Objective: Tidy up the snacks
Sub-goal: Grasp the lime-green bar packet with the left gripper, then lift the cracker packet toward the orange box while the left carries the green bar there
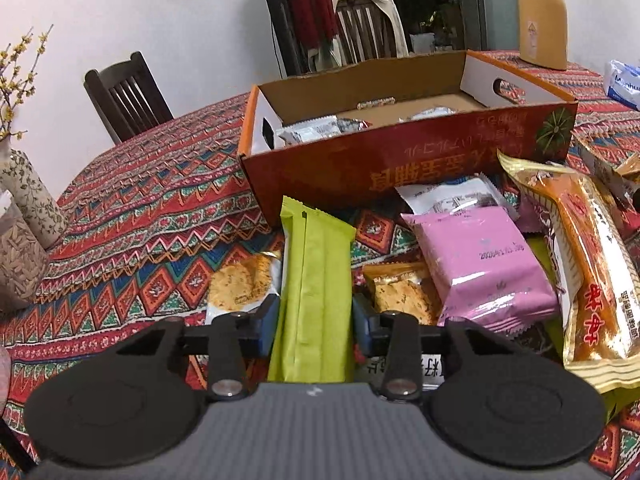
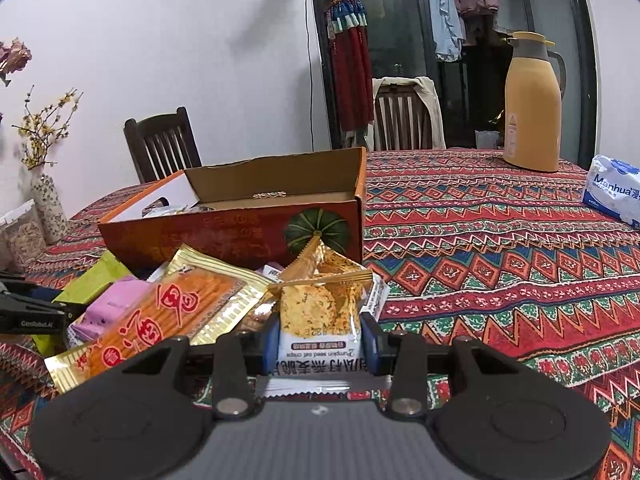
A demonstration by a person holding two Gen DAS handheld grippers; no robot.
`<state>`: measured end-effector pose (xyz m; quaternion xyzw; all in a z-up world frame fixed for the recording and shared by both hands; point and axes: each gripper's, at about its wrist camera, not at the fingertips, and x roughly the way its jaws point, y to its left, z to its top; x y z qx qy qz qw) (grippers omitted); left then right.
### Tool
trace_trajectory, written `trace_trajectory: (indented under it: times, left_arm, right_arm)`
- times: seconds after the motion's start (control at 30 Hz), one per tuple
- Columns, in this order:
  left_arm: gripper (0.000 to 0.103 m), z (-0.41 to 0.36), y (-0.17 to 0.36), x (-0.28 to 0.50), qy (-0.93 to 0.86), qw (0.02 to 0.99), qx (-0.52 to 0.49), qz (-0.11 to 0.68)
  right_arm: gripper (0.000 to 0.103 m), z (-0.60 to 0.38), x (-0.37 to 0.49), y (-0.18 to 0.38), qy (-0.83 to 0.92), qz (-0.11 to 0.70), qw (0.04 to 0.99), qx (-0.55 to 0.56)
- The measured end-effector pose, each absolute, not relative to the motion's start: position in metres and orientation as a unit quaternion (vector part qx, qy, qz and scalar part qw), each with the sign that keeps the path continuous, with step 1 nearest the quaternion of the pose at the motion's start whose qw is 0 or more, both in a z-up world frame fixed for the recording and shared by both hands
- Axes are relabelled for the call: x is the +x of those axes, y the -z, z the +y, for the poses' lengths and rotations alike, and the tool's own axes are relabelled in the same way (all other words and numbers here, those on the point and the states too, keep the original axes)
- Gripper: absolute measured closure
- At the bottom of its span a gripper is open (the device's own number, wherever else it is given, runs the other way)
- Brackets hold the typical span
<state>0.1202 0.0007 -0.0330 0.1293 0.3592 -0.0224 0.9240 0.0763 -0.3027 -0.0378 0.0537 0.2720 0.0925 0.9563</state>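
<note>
My left gripper (image 1: pixel 314 320) is shut on a long green snack packet (image 1: pixel 316 272), held lengthwise toward an open orange cardboard box (image 1: pixel 400 160) that holds a few packets. My right gripper (image 2: pixel 320 340) is shut on an oat crisp packet (image 2: pixel 320 312), in front of the same box (image 2: pixel 240 232). A pile of snacks lies before the box: a pink packet (image 1: pixel 484 268), a gold-orange packet (image 1: pixel 588 272), more oat crisp packets (image 1: pixel 240 280). In the right wrist view the pile shows the gold-orange packet (image 2: pixel 160 320) and pink packet (image 2: pixel 116 308).
A patterned tablecloth (image 2: pixel 500 280) covers the table. A yellow thermos (image 2: pixel 532 108) and a tissue pack (image 2: pixel 612 192) stand at the far right. A floral vase (image 1: pixel 28 196) and a jar (image 1: pixel 16 260) stand at the left. Chairs (image 1: pixel 128 96) ring the table.
</note>
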Motion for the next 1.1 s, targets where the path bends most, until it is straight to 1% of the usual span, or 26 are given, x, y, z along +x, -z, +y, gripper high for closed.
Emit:
trace_trajectory:
  times: [0.3, 0.57, 0.83, 1.1]
  left_arm:
    - [0.064, -0.003, 0.02, 0.111, 0.01, 0.934, 0.146, 0.327]
    - [0.064, -0.007, 0.001, 0.105, 0.011, 0.945, 0.142, 0.293]
    - [0.064, -0.006, -0.033, 0.114, 0.023, 0.966, 0.093, 0.241]
    - [0.064, -0.023, -0.063, 0.143, 0.039, 0.978, 0.063, 0.194]
  right_arm:
    - [0.063, -0.296, 0.075, 0.035, -0.102, 0.268, 0.957, 0.055]
    - [0.063, -0.29, 0.075, 0.028, -0.109, 0.256, 0.959, 0.052]
    - [0.063, -0.285, 0.087, 0.015, -0.113, 0.228, 0.966, 0.046]
    - [0.063, -0.282, 0.118, -0.003, -0.113, 0.194, 0.974, 0.036]
